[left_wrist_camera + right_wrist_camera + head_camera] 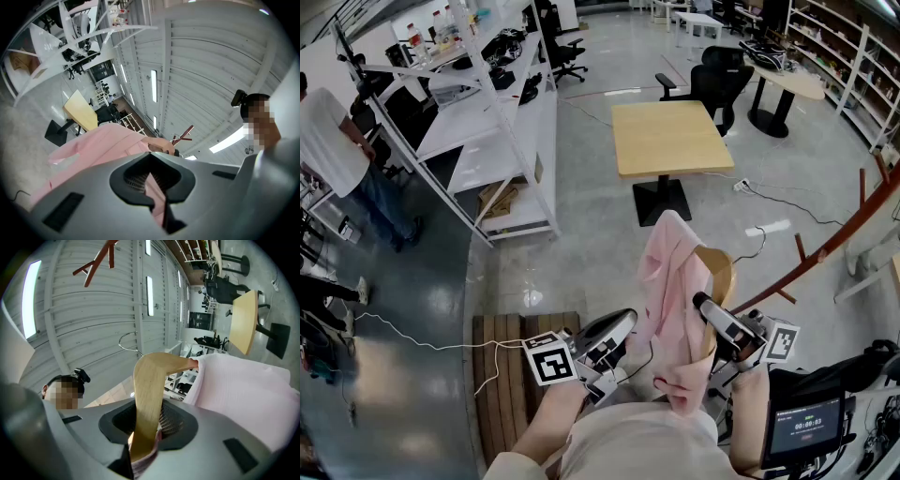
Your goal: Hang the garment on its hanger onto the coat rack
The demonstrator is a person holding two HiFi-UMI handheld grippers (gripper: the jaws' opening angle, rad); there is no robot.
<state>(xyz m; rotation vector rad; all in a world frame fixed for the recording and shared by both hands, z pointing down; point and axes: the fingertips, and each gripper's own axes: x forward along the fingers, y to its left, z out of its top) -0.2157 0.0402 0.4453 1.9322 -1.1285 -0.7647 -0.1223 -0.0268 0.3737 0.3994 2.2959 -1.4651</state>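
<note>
A pink garment [675, 309] hangs on a wooden hanger [722, 272], held up close in front of me. My left gripper [623, 328] is shut on the garment's cloth [93, 145] from the left, and a fold of pink runs down between its jaws. My right gripper [705, 307] is shut on one wooden arm of the hanger [150, 394], with some pink cloth pinched beneath it. The hanger's metal hook [126, 341] shows behind. The red-brown coat rack [834, 239] slants up at the right, apart from the hanger; its pegs [98, 258] [183, 136] show overhead.
A wooden table [670, 138] on a black foot stands ahead, with a black chair [717, 80] behind it. White shelving [502, 122] runs along the left, and a person [337, 141] stands beside it. A slatted pallet [502, 375] lies below left. Cables cross the floor.
</note>
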